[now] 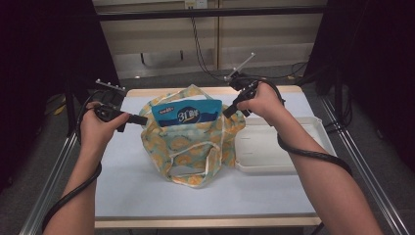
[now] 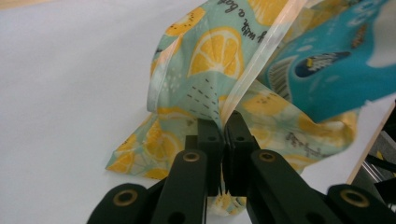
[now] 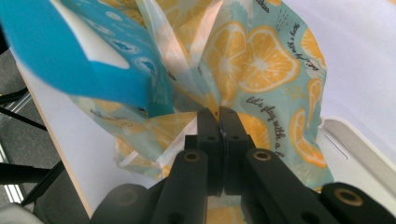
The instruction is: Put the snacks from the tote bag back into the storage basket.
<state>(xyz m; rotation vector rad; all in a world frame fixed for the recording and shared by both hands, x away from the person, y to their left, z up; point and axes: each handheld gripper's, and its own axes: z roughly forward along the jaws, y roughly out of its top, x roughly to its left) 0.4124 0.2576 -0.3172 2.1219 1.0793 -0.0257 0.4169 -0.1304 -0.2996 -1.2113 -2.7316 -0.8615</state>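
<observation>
Both grippers are clamped on the cloth of a lemon-print tote bag [image 1: 193, 142]: the left gripper [image 1: 138, 120] pinches the bag's left edge, and in the left gripper view its black jaws are pressed together on the pale trim of the fabric [image 2: 219, 116]; the right gripper [image 1: 229, 110] pinches the bag's right edge, and in the right gripper view its jaws are likewise closed tight on a fold of the bag [image 3: 261, 74]. Each gripper is held in one of the person's hands, the left hand [image 1: 98, 128] and the right hand [image 1: 264, 100], with a black cable [image 1: 313, 155] trailing along each forearm. The bag is teal with yellow lemon slices, small dots and dark script lettering, and has whitish handles [image 1: 213, 156] hanging down its front. It stands slumped near the middle of the table [image 1: 147, 191], its mouth held apart between the two grippers. Inside it sits a blue pouch [image 1: 188, 113] with white print, its top sticking up above the bag's rim. Just right of the bag lies a shallow white tray [image 1: 288, 142], touching or almost touching the cloth. The table has a pale bluish-white top with a wooden edge. Beyond it are beige panels [image 1: 161, 36], hanging cables and dark curtains at both sides.
</observation>
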